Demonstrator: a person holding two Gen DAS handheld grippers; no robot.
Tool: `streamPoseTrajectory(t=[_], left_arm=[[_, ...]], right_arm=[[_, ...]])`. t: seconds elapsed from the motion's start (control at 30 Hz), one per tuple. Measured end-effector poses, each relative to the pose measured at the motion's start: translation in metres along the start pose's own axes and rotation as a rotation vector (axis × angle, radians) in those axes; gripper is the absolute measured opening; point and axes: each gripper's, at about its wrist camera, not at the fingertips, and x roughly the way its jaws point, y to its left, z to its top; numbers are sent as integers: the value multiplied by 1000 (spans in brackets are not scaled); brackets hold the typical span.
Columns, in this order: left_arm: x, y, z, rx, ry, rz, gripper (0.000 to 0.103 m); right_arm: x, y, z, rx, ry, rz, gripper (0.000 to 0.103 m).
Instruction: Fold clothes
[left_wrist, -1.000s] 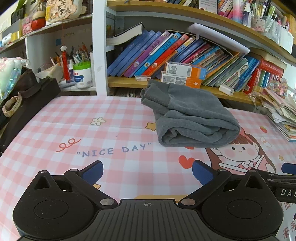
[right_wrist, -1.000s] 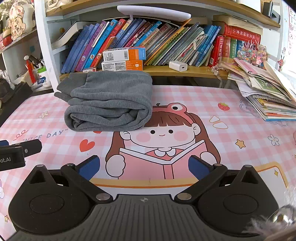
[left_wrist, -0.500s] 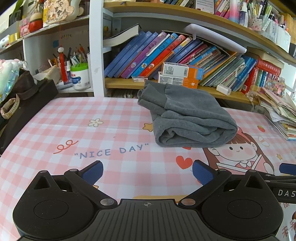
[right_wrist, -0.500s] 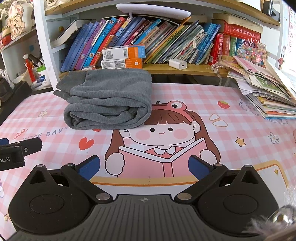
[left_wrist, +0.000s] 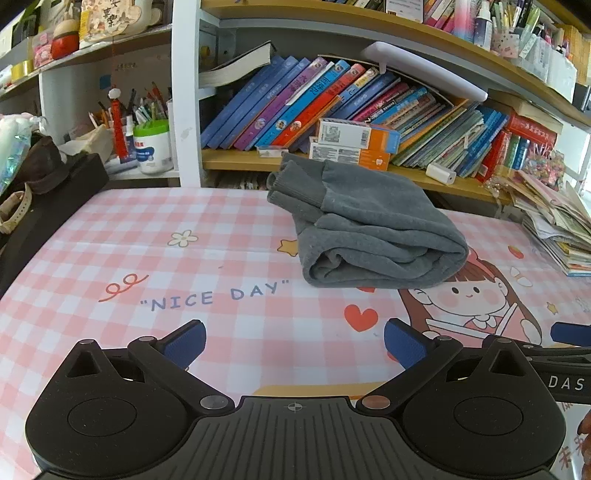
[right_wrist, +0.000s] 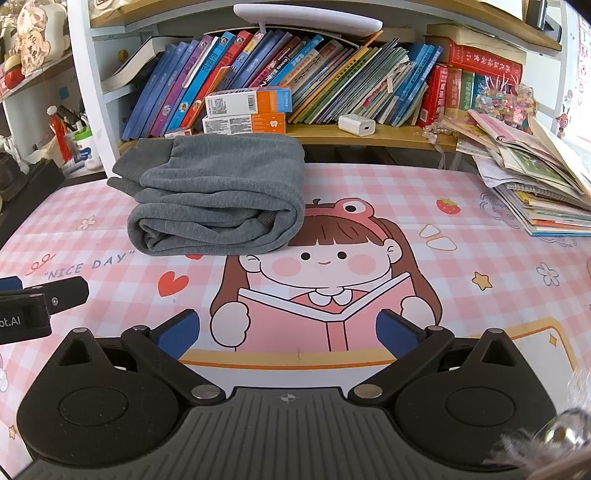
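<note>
A grey fleece garment (left_wrist: 369, 229) lies folded into a thick bundle at the back of the pink checked table mat (left_wrist: 184, 266), close to the bookshelf. It also shows in the right wrist view (right_wrist: 218, 199), with ribbed cuffs at its far left end. My left gripper (left_wrist: 294, 341) is open and empty, held well in front of the bundle. My right gripper (right_wrist: 288, 328) is open and empty over the cartoon girl print, also short of the garment. Each gripper's side shows at the edge of the other's view.
A bookshelf (right_wrist: 295, 133) with leaning books and two orange boxes (right_wrist: 247, 110) runs along the back edge. A stack of magazines (right_wrist: 535, 184) sits at the right. A dark bag (left_wrist: 44, 199) and a pen pot (left_wrist: 153, 144) stand at the left.
Both grippers have drifted slightly; the garment sits a touch further off in the views. The garment itself has not moved and both jaws stay open.
</note>
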Motion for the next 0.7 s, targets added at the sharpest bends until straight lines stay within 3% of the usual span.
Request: streamPoseTrajectory(t=[0.7], left_arm=[[6, 6, -2, -37, 36, -14, 103]], right_arm=[[4, 3, -1, -12, 13, 7, 103]])
